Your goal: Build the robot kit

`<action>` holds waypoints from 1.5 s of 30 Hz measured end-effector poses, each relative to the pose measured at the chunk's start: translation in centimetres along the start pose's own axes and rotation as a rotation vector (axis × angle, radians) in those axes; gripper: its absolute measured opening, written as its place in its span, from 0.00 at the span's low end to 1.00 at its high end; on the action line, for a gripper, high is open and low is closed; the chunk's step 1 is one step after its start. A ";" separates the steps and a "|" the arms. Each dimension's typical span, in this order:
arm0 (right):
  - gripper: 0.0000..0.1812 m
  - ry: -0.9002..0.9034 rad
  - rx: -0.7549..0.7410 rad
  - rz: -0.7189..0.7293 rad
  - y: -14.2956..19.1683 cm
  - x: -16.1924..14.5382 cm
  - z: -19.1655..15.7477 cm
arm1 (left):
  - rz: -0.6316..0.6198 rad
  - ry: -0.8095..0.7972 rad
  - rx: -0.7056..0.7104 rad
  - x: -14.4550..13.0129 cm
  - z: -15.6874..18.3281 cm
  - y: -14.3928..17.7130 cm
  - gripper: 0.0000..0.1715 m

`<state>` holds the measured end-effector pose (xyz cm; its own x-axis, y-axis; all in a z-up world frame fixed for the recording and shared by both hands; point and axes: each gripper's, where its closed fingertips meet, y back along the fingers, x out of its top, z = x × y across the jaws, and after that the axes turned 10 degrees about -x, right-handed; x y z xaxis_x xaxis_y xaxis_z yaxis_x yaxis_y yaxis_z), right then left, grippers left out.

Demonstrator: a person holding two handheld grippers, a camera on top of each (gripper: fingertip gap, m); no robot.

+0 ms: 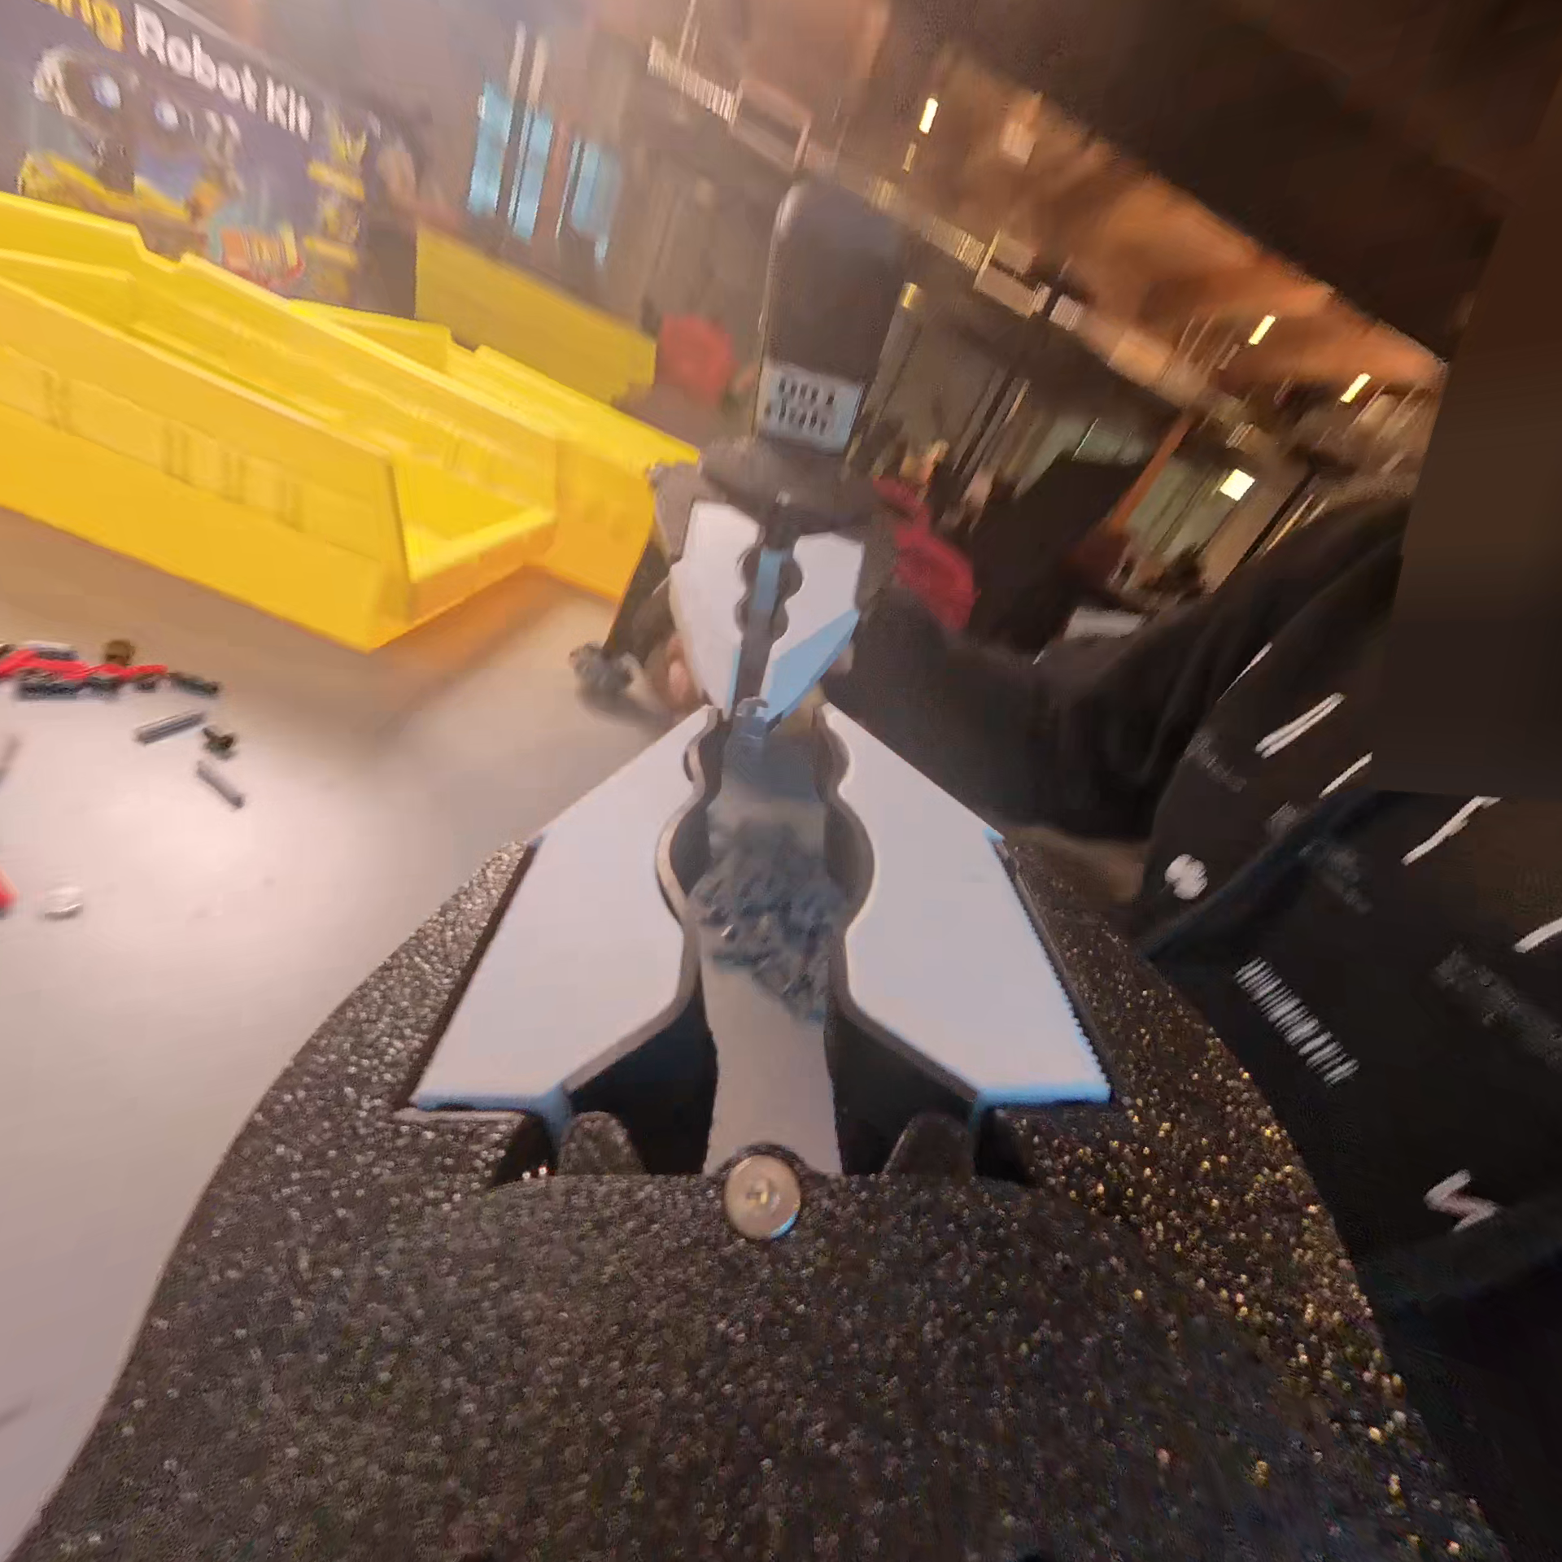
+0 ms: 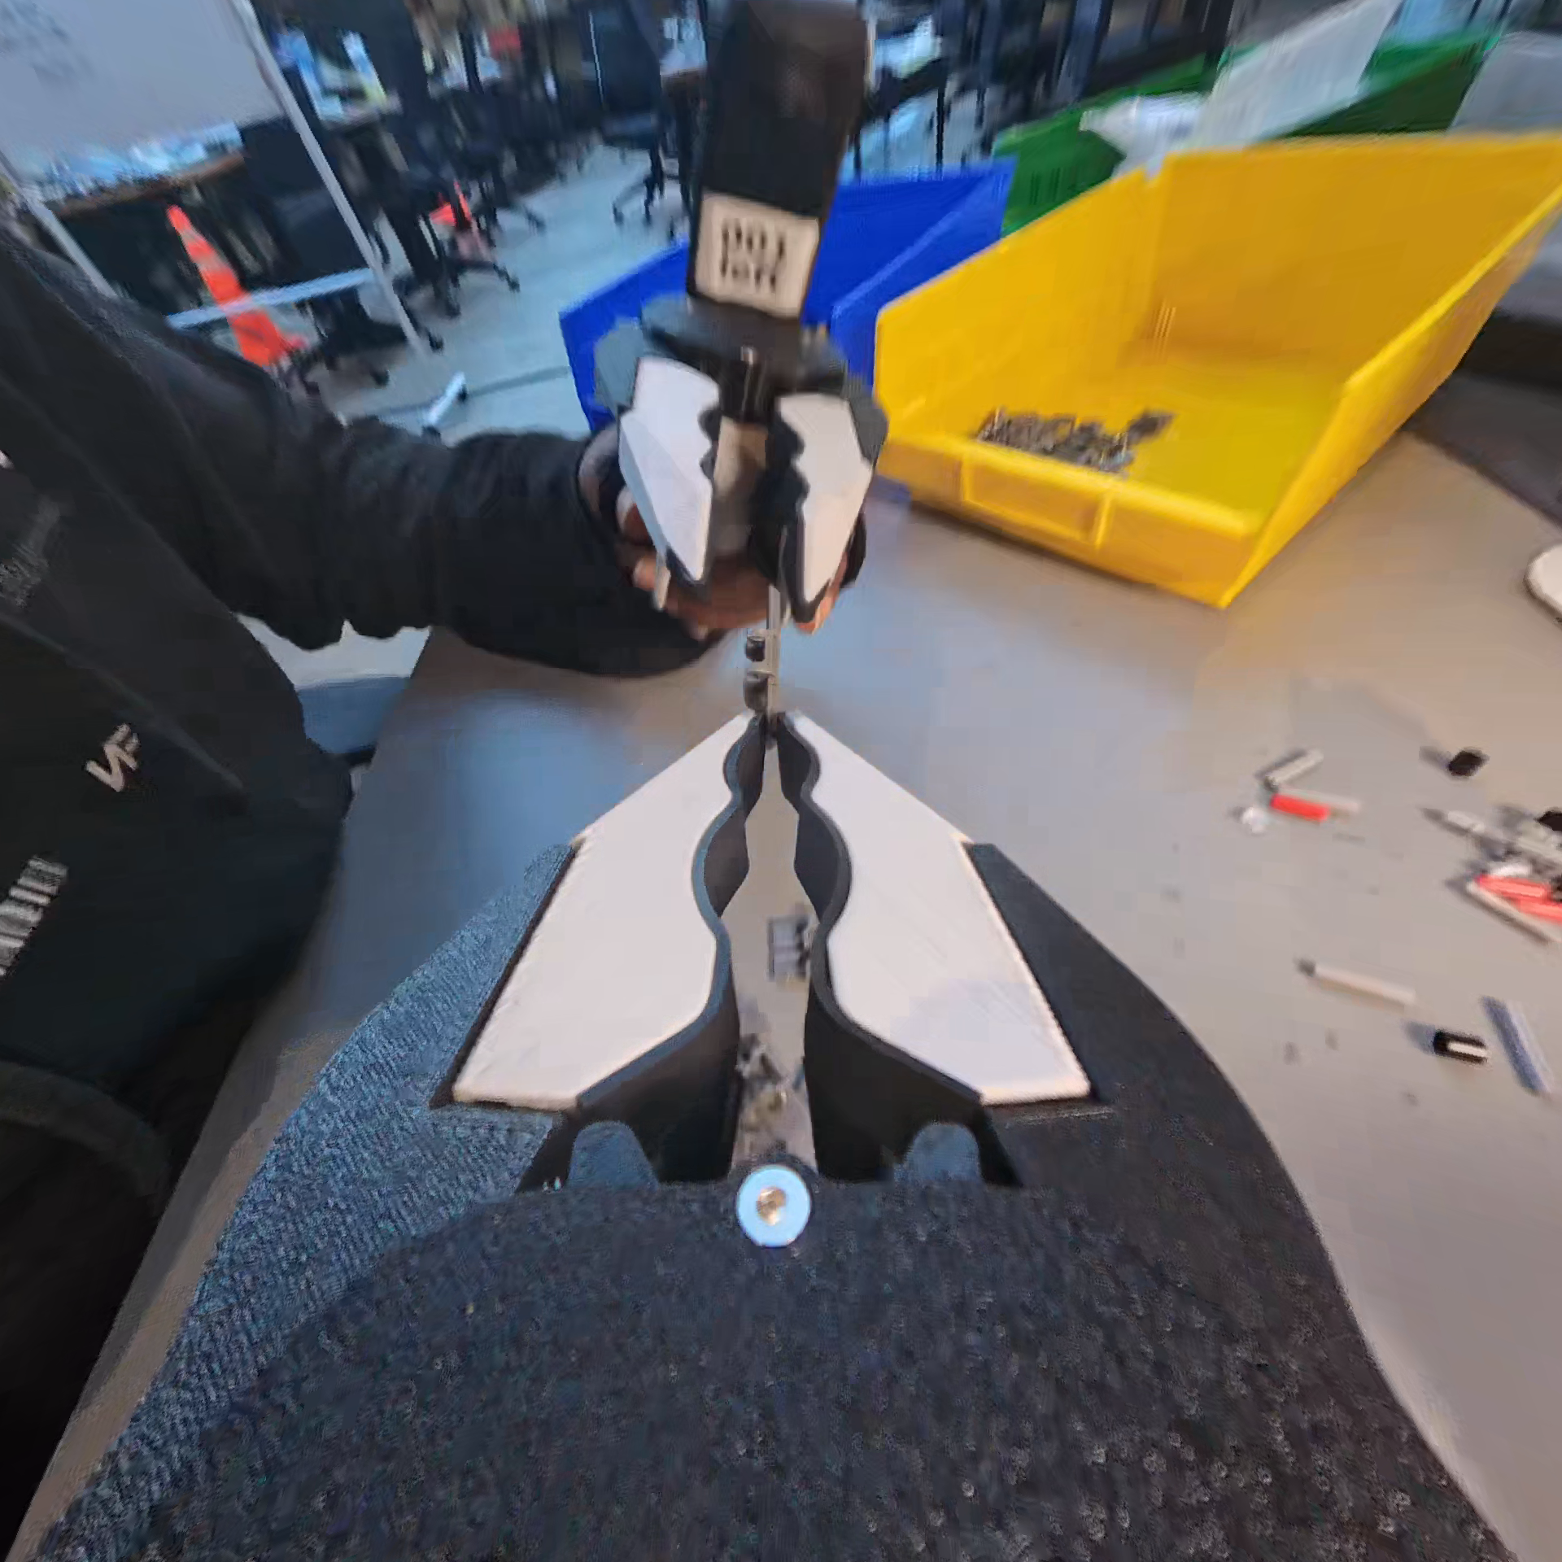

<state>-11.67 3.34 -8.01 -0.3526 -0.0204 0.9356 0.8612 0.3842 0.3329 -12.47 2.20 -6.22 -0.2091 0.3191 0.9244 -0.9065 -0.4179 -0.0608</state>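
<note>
Right wrist view, thin grey rod (image 2: 771, 668) with dark connectors, pinched between both jaws

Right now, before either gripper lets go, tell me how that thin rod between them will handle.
The rod looks stiff: it runs straight between the right gripper and left gripper without sagging. It is probably very light, being so thin. If dropped it may well roll, and the small black pieces on it might slide.

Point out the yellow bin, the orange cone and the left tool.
yellow bin (image 2: 1090, 516): right wrist view, on its front wall.
orange cone (image 2: 221, 283): right wrist view, on its middle stripe.
left tool (image 2: 748, 583): right wrist view, midway between its fingertips.
</note>
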 end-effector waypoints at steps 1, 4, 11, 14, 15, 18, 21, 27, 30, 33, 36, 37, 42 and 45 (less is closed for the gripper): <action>0.01 0.009 0.001 -0.069 -0.3 -1.2 -0.1 | -0.112 -0.047 0.037 -1.2 -0.3 0.1 0.10; 0.01 0.044 0.012 -0.195 -1.0 -3.6 -0.6 | -0.406 -0.115 0.095 -4.9 -1.2 -0.1 0.10; 0.01 0.102 0.015 -0.344 -1.5 -6.6 -0.9 | -0.609 -0.073 0.055 -8.2 -1.3 -0.9 0.05; 0.02 0.090 -0.036 -0.298 -1.7 -6.0 0.2 | -0.603 0.005 0.099 -8.4 -2.5 -0.9 0.03; 0.02 0.068 -0.053 -0.260 -1.7 -5.4 0.7 | -0.557 0.051 0.106 -8.2 -2.8 -1.1 0.03; 0.03 0.038 -0.110 -0.156 -1.9 -4.0 2.0 | -0.384 0.231 0.103 -7.0 -3.6 -1.2 0.03; 0.06 0.097 -0.182 -0.150 -2.2 -4.2 3.0 | -0.311 0.358 0.134 -6.8 -4.6 -0.6 0.03; 0.25 0.353 -0.238 -0.205 -2.7 -5.1 2.4 | -0.197 0.469 0.116 -6.6 -4.7 -0.6 0.03; 0.23 0.506 -0.296 -0.147 -3.1 -4.2 2.2 | -0.137 0.493 0.097 -5.9 -4.6 -0.6 0.03; 0.20 0.633 -0.351 -0.133 -3.1 -4.1 2.4 | -0.101 0.520 0.069 -5.7 -4.3 -0.7 0.03; 0.22 0.712 -0.380 -0.126 -3.1 -4.2 2.4 | -0.069 0.548 0.042 -5.4 -4.1 -0.7 0.03; 0.22 0.744 -0.391 -0.121 -3.1 -4.1 2.4 | -0.066 0.554 0.038 -5.4 -4.1 -0.7 0.03; 0.21 0.586 -0.281 -0.132 -2.9 -4.7 1.8 | -0.080 0.547 0.018 -5.5 -3.9 -0.8 0.04; 0.21 0.488 -0.208 -0.137 -2.7 -4.9 1.2 | -0.139 0.513 0.030 -6.0 -3.6 -0.7 0.07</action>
<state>-12.77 3.52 -13.62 -0.2979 -0.5025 0.8117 0.8912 0.1582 0.4251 -11.93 3.66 -13.06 -0.2476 0.7449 0.6196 -0.9289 -0.3644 0.0668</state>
